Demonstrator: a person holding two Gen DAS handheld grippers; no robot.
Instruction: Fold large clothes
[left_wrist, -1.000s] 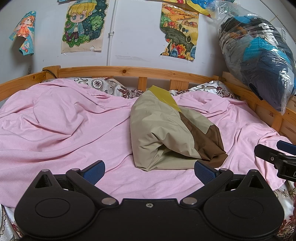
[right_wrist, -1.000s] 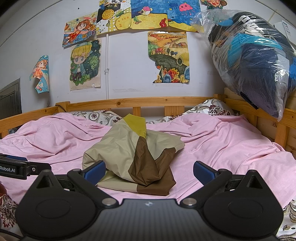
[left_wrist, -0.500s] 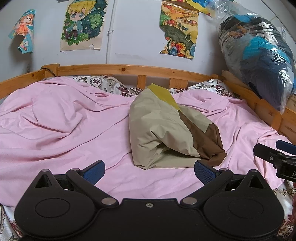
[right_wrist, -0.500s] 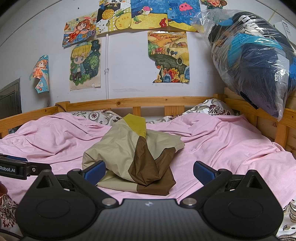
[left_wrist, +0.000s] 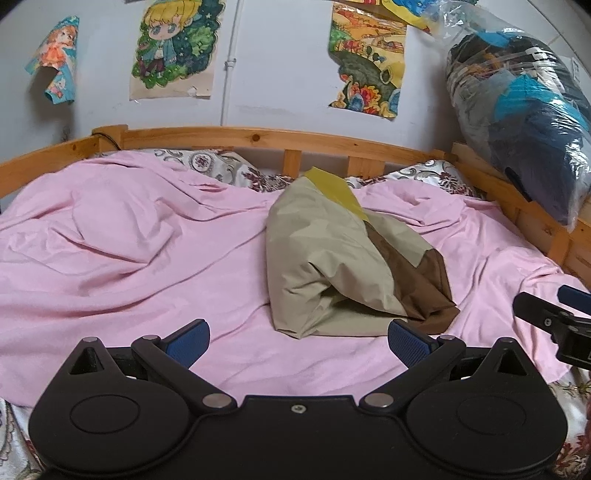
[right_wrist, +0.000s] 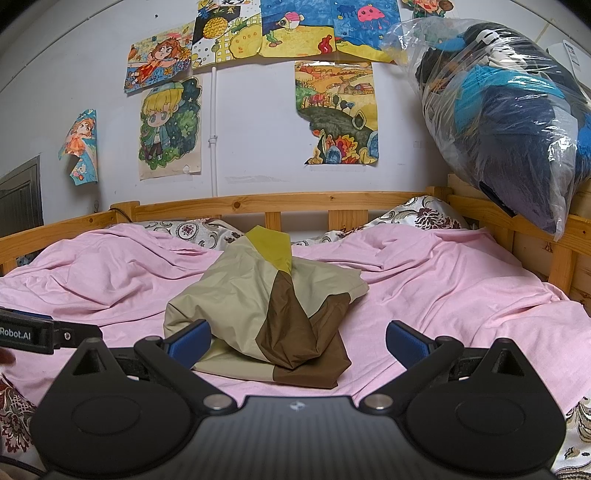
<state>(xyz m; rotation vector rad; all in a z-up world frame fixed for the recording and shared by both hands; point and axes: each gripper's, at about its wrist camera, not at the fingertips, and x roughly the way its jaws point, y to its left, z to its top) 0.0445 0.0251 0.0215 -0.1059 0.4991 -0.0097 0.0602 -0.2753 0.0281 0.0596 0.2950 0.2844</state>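
A beige, brown and yellow garment (left_wrist: 343, 266) lies in a folded bundle on the pink sheet (left_wrist: 129, 258) in the middle of the bed. It also shows in the right wrist view (right_wrist: 269, 310). My left gripper (left_wrist: 297, 338) is open and empty, just short of the bundle's near edge. My right gripper (right_wrist: 297, 338) is open and empty, with the bundle's near edge between its blue pads. The right gripper shows at the right edge of the left wrist view (left_wrist: 554, 317). The left gripper shows at the left edge of the right wrist view (right_wrist: 37, 332).
A wooden bed rail (left_wrist: 277, 138) runs along the back and right side. Patterned pillows (right_wrist: 424, 218) lie against it. A clear plastic bag of dark clothes (right_wrist: 509, 125) sits on the right rail. Posters (right_wrist: 336, 110) hang on the wall.
The left wrist view has shifted slightly, with the garment sitting a little higher in frame. The right gripper and the garment have not moved.
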